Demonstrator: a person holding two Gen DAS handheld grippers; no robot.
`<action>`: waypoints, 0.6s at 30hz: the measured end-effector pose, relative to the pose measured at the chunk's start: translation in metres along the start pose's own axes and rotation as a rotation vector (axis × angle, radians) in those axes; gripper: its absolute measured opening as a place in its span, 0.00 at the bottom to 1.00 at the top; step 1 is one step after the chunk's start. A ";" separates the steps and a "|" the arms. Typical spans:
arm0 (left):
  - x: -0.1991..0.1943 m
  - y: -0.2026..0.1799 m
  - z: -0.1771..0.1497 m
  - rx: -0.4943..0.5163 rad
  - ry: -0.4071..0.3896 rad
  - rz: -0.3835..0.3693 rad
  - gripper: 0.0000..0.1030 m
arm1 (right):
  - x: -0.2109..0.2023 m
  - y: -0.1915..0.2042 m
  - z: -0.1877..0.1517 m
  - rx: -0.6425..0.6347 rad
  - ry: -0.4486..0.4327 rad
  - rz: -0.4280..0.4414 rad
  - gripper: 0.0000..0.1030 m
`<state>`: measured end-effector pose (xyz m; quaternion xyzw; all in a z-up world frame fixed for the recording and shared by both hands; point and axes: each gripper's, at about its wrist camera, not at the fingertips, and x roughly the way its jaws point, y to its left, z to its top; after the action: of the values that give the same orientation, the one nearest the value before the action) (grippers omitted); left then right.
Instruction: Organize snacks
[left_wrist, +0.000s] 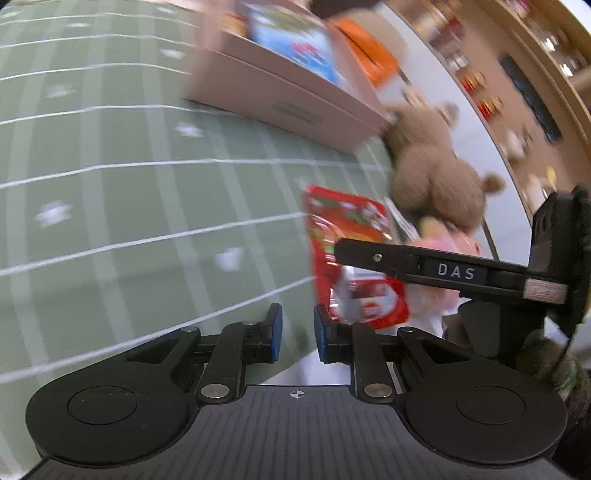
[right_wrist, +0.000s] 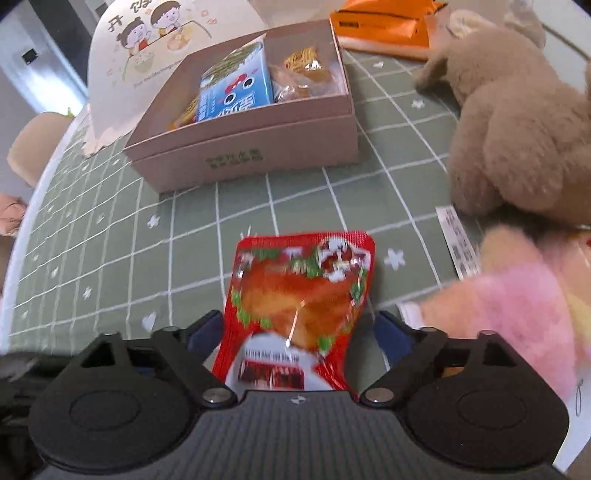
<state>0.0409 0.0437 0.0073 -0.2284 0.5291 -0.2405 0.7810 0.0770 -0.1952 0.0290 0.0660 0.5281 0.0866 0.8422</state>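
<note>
A red snack packet (right_wrist: 303, 280) lies on the green checked tablecloth (right_wrist: 110, 240), its lower half between the wide-apart jaws of my right gripper (right_wrist: 297, 332); the pads stand clear of it. Ahead sits an open pink box (right_wrist: 243, 144) holding a blue packet (right_wrist: 236, 92) and several wrapped snacks. In the left wrist view, the same red packet (left_wrist: 347, 229) lies ahead and to the right, with a black finger (left_wrist: 373, 256) of the right gripper across it. My left gripper (left_wrist: 298, 330) hangs over the cloth with a narrow gap between its blue pads and nothing in it.
A brown plush bear (right_wrist: 517, 129) and a pink plush toy (right_wrist: 517, 306) lie to the right of the packet. An orange bag (right_wrist: 384, 26) sits behind the box, and a white cartoon-printed lid (right_wrist: 147, 55) stands at its left. The table edge curves along the left.
</note>
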 end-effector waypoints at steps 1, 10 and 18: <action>-0.008 0.004 -0.003 -0.022 -0.022 0.015 0.21 | 0.004 0.007 -0.002 -0.029 -0.002 -0.025 1.00; -0.052 0.020 -0.002 -0.106 -0.146 0.056 0.21 | -0.006 0.031 -0.024 -0.371 -0.015 -0.013 0.72; -0.039 0.011 0.003 -0.074 -0.114 -0.002 0.21 | -0.052 0.037 -0.015 -0.378 -0.083 0.016 0.22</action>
<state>0.0323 0.0764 0.0298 -0.2710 0.4920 -0.2083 0.8007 0.0385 -0.1700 0.0761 -0.0857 0.4667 0.1879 0.8600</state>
